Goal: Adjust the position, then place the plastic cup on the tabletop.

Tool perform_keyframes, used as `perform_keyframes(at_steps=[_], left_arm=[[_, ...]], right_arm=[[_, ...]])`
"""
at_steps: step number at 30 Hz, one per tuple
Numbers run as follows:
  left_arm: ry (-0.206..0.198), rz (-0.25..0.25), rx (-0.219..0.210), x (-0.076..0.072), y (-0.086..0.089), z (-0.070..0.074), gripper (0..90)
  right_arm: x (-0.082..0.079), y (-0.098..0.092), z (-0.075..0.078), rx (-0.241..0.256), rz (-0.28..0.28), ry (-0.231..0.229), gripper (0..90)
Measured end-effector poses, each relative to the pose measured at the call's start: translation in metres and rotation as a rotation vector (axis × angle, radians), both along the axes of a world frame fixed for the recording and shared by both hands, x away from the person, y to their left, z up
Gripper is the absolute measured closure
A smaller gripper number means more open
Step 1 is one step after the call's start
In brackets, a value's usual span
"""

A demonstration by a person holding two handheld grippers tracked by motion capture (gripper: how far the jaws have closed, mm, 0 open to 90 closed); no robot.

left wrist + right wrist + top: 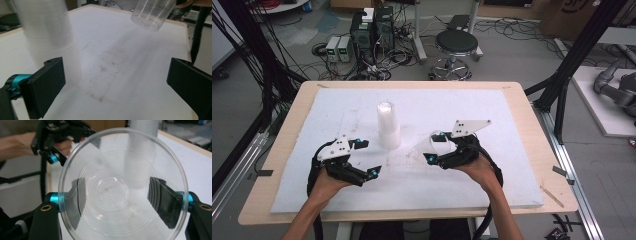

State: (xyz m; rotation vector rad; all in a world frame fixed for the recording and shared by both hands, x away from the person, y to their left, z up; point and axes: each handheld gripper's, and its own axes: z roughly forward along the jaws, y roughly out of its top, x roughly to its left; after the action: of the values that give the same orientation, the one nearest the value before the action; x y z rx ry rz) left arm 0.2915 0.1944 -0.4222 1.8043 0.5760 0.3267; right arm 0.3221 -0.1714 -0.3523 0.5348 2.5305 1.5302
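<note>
Cup of clear plastic sits clamped between our right gripper's jaws, mouth toward its camera, lifted off the white mat, likely so it clears the stack of cups standing upright between our hands. Our left gripper gapes wide, empty, just beside that stack.

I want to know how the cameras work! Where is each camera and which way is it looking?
High view: sits above the person's side, looking forward and down at the white board; both forearms, left gripper and right gripper show.
Left gripper view: rides the left gripper, looking over the board past the cup stack; its two black jaws stand wide apart.
Right gripper view: rides the right gripper, looking into the clear cup its jaws clamp.
Shared: the clear cup and the stack show in all three views.
</note>
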Motion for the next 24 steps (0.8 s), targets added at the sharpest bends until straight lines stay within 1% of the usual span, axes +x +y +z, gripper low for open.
perform_keyframes(at_steps=[4, 6, 8, 9, 11, 13, 15, 16, 18, 20, 24], left_arm=[[0.005, 0.061, 0.017, -0.002, 0.011, -0.009, 1.8], [0.007, 0.091, 0.019, -0.002, 0.018, -0.014, 1.8], [0.008, 0.118, 0.03, -0.003, 0.024, -0.019, 1.9], [0.012, 0.128, 0.027, -0.004, 0.027, -0.021, 1.8], [0.019, 0.14, 0.021, -0.004, 0.032, -0.025, 1.8], [0.02, 0.152, 0.015, -0.005, 0.035, -0.029, 1.8], [0.026, 0.158, 0.009, -0.004, 0.038, -0.032, 1.8], [0.026, 0.162, 0.003, -0.003, 0.039, -0.033, 1.9], [0.032, 0.171, -0.003, -0.003, 0.041, -0.036, 1.8], [0.045, 0.17, -0.009, -0.002, 0.043, -0.039, 1.8], [0.052, 0.178, -0.02, -0.001, 0.046, -0.041, 1.8]], right_arm=[[0.008, 0.001, 0.003, -0.078, -0.056, 0.022, 31.6], [0.011, 0.001, 0.004, -0.127, -0.094, 0.03, 31.9], [0.015, 0.002, 0.004, -0.166, -0.117, 0.037, 32.0], [0.017, 0.003, 0.005, -0.191, -0.131, 0.045, 32.0], [0.021, 0.003, 0.004, -0.215, -0.152, 0.046, 32.0], [0.024, 0.004, 0.003, -0.23, -0.161, 0.056, 31.9], [0.026, 0.004, 0.002, -0.233, -0.158, 0.059, 31.9], [0.026, 0.005, 0.002, -0.239, -0.167, 0.07, 31.9], [0.027, 0.005, 0.001, -0.251, -0.174, 0.072, 31.9], [0.028, 0.005, 0.0, -0.254, -0.171, 0.07, 32.0], [0.029, 0.004, 0.0, -0.248, -0.176, 0.078, 32.0]])
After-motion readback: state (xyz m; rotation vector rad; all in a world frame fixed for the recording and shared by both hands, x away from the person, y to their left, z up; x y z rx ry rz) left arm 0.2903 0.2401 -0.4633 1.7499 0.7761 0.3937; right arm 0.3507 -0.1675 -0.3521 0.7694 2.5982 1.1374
